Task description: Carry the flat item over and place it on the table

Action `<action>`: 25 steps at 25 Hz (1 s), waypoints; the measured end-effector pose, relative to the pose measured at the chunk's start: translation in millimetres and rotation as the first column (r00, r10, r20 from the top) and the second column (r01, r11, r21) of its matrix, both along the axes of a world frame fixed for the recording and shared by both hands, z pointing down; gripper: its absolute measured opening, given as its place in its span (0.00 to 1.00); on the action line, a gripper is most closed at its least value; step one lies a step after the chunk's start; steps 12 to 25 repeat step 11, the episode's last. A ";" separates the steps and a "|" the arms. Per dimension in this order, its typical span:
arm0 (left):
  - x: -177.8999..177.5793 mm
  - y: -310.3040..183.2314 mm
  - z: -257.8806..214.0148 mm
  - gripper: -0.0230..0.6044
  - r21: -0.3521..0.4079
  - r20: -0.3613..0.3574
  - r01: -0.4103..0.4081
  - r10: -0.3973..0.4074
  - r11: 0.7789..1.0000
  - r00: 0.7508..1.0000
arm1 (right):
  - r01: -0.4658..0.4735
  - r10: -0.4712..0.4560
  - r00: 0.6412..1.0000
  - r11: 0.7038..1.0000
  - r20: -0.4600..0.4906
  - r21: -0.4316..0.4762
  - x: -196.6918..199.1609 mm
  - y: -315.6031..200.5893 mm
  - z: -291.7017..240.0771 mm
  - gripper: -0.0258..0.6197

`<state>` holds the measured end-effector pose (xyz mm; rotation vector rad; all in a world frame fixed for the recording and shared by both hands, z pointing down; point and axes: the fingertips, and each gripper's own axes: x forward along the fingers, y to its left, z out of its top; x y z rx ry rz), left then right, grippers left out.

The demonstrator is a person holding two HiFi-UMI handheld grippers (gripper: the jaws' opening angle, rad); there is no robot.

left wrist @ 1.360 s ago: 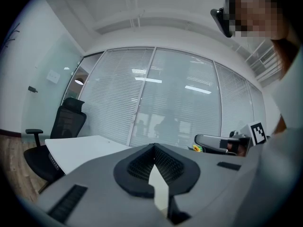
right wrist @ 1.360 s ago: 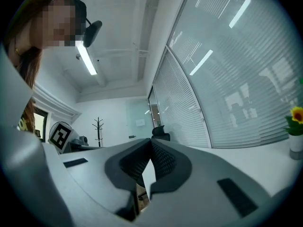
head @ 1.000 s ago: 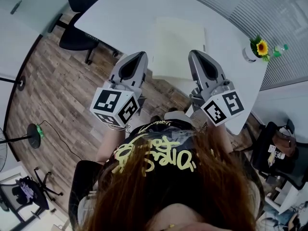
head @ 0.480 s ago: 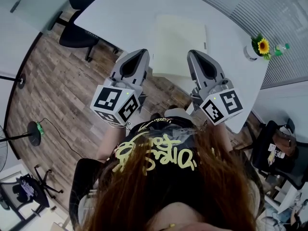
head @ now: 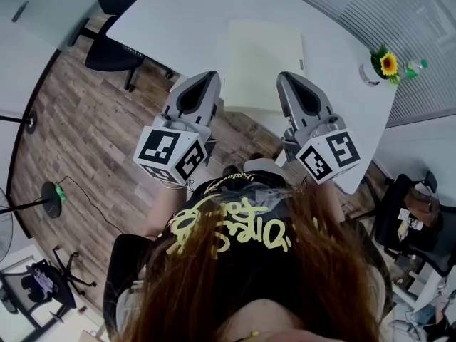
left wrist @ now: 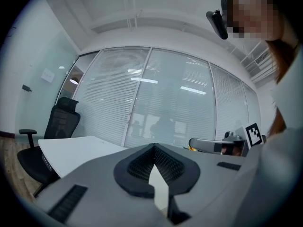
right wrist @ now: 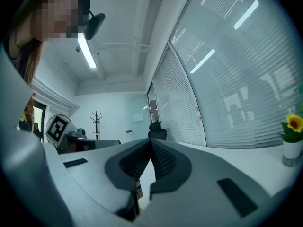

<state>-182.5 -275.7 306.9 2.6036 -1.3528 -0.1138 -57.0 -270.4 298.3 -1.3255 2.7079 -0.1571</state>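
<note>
Change: almost nothing has shifted over the last second. The table and the sheet sit a touch higher in the head view, and both grippers stay side by side where they were.

Left gripper: I hold the left gripper (head: 209, 77) with its nose pointing away from me. In its own view the two dark ribbed pads meet at the tip, so the jaws are closed. A pale sliver shows in the slot behind the pads, and I cannot tell what it is. I see nothing clamped.

Right gripper: the right gripper (head: 285, 77) is likewise closed, pads together at the tip in its own view, with the same pale sliver low in the slot. Nothing reads as held.

Flat item: the pale cream rectangular sheet (head: 263, 55) lies flat on the white curved table (head: 178, 20), its near edge close to the table's near edge.

Tools against item: in the head view the left tip sits just beside the sheet's near left corner. The right tip overlaps the near right corner in the picture. Whether either touches the sheet I cannot tell.

Surroundings: a small white vase with a yellow sunflower (head: 372, 72) stands near the table's right end, well apart from the sheet. A black office chair (head: 114, 52) stands at the table's left side on the wood-plank floor (head: 85, 141).
</note>
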 end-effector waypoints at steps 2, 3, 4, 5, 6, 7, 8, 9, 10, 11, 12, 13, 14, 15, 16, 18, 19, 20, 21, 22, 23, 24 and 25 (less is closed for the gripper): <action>0.1 0.9 0.0 0.03 -0.002 -0.003 -0.002 0.002 1.000 1.000 | 0.001 -0.001 1.000 1.000 0.000 -0.002 -0.8 1.6 0.2 0.04; -0.2 1.0 0.3 0.03 -0.003 -0.002 -0.003 0.003 1.000 1.000 | 0.000 0.000 1.000 1.000 0.000 -0.003 -1.4 2.2 0.7 0.04; -0.6 0.9 0.9 0.03 -0.005 -0.002 -0.003 0.003 1.000 1.000 | 0.000 0.000 1.000 1.000 0.000 -0.005 -2.2 2.5 1.4 0.04; -1.2 0.7 1.5 0.03 -0.006 -0.001 -0.004 0.004 1.000 1.000 | 0.001 -0.001 1.000 1.000 0.000 -0.007 -3.0 2.6 2.4 0.04; -1.7 0.5 1.9 0.03 -0.006 -0.001 -0.005 0.005 1.000 1.000 | 0.001 -0.001 1.000 1.000 -0.001 -0.009 -3.8 2.5 3.2 0.04; -2.0 0.1 2.0 0.03 -0.006 -0.001 -0.006 0.006 1.000 1.000 | 0.002 -0.002 1.000 1.000 -0.001 -0.010 -4.2 2.2 3.8 0.04; -2.0 -0.2 2.0 0.03 -0.006 -0.002 -0.008 0.008 1.000 1.000 | 0.002 -0.002 1.000 1.000 -0.001 -0.011 -4.3 1.9 4.0 0.04; -1.9 -0.6 1.9 0.03 -0.006 -0.003 -0.009 0.009 1.000 1.000 | 0.001 -0.001 1.000 1.000 0.000 -0.011 -4.3 1.6 3.9 0.04; -1.8 -0.9 1.9 0.03 -0.006 -0.004 -0.010 0.010 1.000 1.000 | 0.001 -0.001 1.000 1.000 0.001 -0.011 -4.1 1.4 3.8 0.04; -1.7 -1.2 1.8 0.03 -0.006 -0.005 -0.011 0.011 1.000 1.000 | 0.000 0.000 1.000 1.000 0.001 -0.010 -4.0 1.1 3.6 0.04; -1.7 -1.2 1.8 0.03 -0.006 -0.005 -0.011 0.011 1.000 1.000 | 0.000 0.000 1.000 1.000 0.001 -0.010 -4.0 1.1 3.6 0.04; -1.7 -1.2 1.8 0.03 -0.006 -0.005 -0.011 0.011 1.000 1.000 | 0.000 0.000 1.000 1.000 0.001 -0.010 -4.0 1.1 3.6 0.04; -1.7 -1.2 1.8 0.03 -0.006 -0.005 -0.011 0.011 1.000 1.000 | 0.000 0.000 1.000 1.000 0.001 -0.010 -4.0 1.1 3.6 0.04; -1.7 -1.2 1.8 0.03 -0.006 -0.005 -0.011 0.011 1.000 1.000 | 0.000 0.000 1.000 1.000 0.001 -0.010 -4.0 1.1 3.6 0.04; -1.7 -1.2 1.8 0.03 -0.006 -0.005 -0.011 0.011 1.000 1.000 | 0.000 0.000 1.000 1.000 0.001 -0.010 -4.0 1.1 3.6 0.04; -1.7 -1.2 1.8 0.03 -0.006 -0.005 -0.011 0.011 1.000 1.000 | 0.000 0.000 1.000 1.000 0.001 -0.010 -4.0 1.1 3.6 0.04; -1.7 -1.2 1.8 0.03 -0.006 -0.005 -0.011 0.011 1.000 1.000 | 0.000 0.000 1.000 1.000 0.001 -0.010 -4.0 1.1 3.6 0.04; -1.7 -1.2 1.8 0.03 -0.006 -0.005 -0.011 0.011 1.000 1.000 | 0.000 0.000 1.000 1.000 0.001 -0.010 -4.0 1.1 3.6 0.04; -1.7 -1.2 1.8 0.03 -0.006 -0.005 -0.011 0.011 1.000 1.000 | 0.000 0.000 1.000 1.000 0.001 -0.010 -4.0 1.1 3.6 0.04; -1.7 -1.2 1.8 0.03 -0.006 -0.005 -0.011 0.011 1.000 1.000 | 0.000 0.000 1.000 1.000 0.001 -0.010 -4.0 1.1 3.6 0.04; -1.7 -1.2 1.8 0.03 -0.006 -0.005 -0.011 0.011 1.000 1.000 | 0.000 0.000 1.000 1.000 0.001 -0.010 -4.0 1.1 3.6 0.04; -1.7 -1.2 1.8 0.03 -0.006 -0.005 -0.011 0.011 1.000 1.000 | 0.000 0.000 1.000 1.000 0.001 -0.010 -4.0 1.1 3.6 0.04; -1.7 -1.2 1.8 0.03 -0.006 -0.005 -0.011 0.011 1.000 1.000 | 0.000 0.000 1.000 1.000 0.001 -0.010 -4.0 1.1 3.6 0.04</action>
